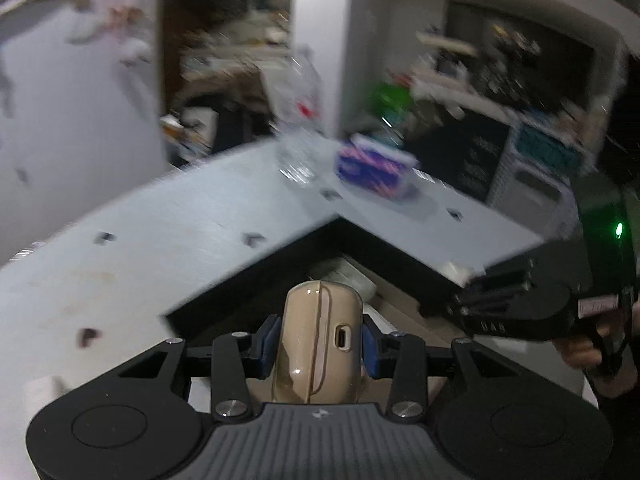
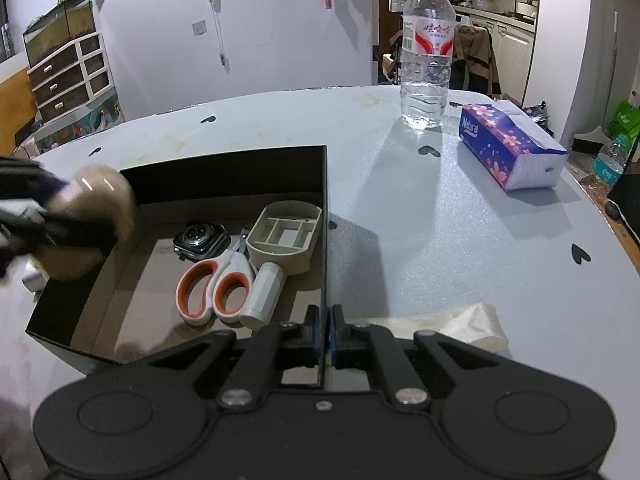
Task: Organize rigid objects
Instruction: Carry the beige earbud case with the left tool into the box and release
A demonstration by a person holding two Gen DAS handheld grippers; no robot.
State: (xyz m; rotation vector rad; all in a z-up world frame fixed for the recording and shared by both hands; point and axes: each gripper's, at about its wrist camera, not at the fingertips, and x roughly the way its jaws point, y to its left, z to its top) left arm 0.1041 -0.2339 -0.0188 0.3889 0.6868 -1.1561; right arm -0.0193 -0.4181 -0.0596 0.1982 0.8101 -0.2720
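My left gripper [image 1: 318, 344] is shut on a beige earbud case [image 1: 320, 336] and holds it above the black cardboard box [image 1: 360, 236]. In the right wrist view the case [image 2: 100, 200] shows blurred over the box's left side. My right gripper [image 2: 324, 336] is shut on the box's near right wall [image 2: 325, 240]. Inside the box lie orange-handled scissors [image 2: 212, 288], a smartwatch [image 2: 200, 238], a grey plastic tray [image 2: 286, 234] and a white cylinder [image 2: 264, 294].
A water bottle [image 2: 426, 52] and a purple tissue pack [image 2: 512, 146] stand on the grey table [image 2: 440, 240] at the back right. A crumpled tissue [image 2: 476, 322] lies near my right gripper. Drawers [image 2: 68, 76] stand at the far left.
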